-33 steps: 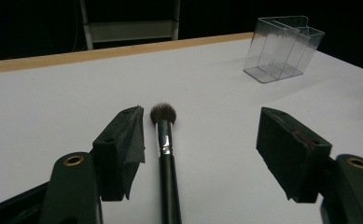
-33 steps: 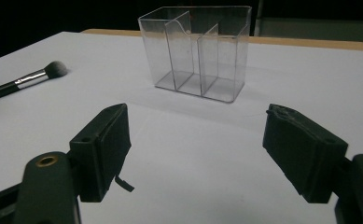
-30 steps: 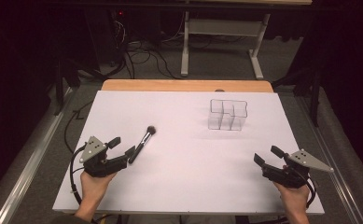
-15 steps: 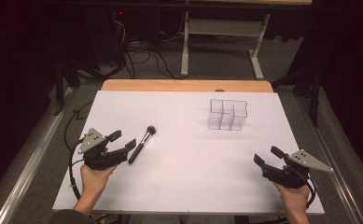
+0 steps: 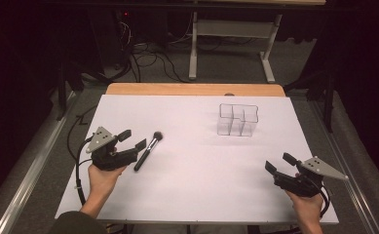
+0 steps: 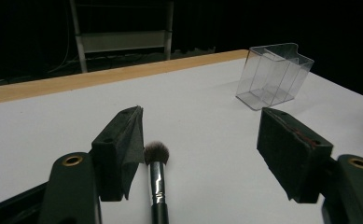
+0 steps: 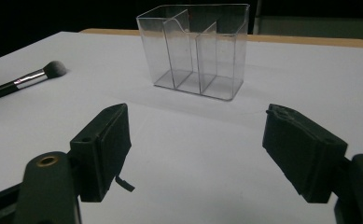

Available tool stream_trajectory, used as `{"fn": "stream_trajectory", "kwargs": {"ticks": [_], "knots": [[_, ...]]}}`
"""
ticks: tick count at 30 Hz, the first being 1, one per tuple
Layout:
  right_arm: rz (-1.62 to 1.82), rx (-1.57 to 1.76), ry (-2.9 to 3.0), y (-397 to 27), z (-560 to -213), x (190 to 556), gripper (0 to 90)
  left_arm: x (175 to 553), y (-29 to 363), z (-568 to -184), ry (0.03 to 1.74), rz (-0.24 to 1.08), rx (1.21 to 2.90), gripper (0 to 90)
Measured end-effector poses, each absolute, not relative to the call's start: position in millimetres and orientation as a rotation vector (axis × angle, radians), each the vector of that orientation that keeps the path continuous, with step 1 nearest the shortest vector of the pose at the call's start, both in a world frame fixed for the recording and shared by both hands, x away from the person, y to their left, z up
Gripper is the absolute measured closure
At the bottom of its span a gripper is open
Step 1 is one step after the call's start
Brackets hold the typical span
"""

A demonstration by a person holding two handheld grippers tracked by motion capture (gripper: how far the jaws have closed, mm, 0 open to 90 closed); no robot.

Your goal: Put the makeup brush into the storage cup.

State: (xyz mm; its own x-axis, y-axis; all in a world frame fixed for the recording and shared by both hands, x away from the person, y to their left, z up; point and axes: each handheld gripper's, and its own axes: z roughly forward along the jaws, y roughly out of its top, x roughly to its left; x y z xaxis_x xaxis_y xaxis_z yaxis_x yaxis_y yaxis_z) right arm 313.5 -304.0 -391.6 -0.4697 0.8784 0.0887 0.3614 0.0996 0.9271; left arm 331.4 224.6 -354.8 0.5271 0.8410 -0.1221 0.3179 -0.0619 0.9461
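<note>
A makeup brush (image 5: 147, 149) lies flat on the white table (image 5: 192, 185), bristles pointing away from the person. The left gripper (image 5: 132, 141) sits just beside its handle with jaws spread wide, the brush lying between them nearer 1 jaw, not pinched. The right gripper (image 5: 278, 163), also spread and holding nothing, rests well apart near the table's right edge. A clear 3-compartment organizer (image 5: 237, 119) stands upright farther back
</note>
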Motion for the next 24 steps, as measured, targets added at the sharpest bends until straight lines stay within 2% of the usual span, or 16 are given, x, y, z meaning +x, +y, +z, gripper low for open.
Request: {"fn": "stream_trajectory", "kwargs": {"ticks": [24], "knots": [[1.361,1.206,1.881,-304,-391,313,24.6,359,212,-345,0.994,0.599,1.650,31.7]]}}
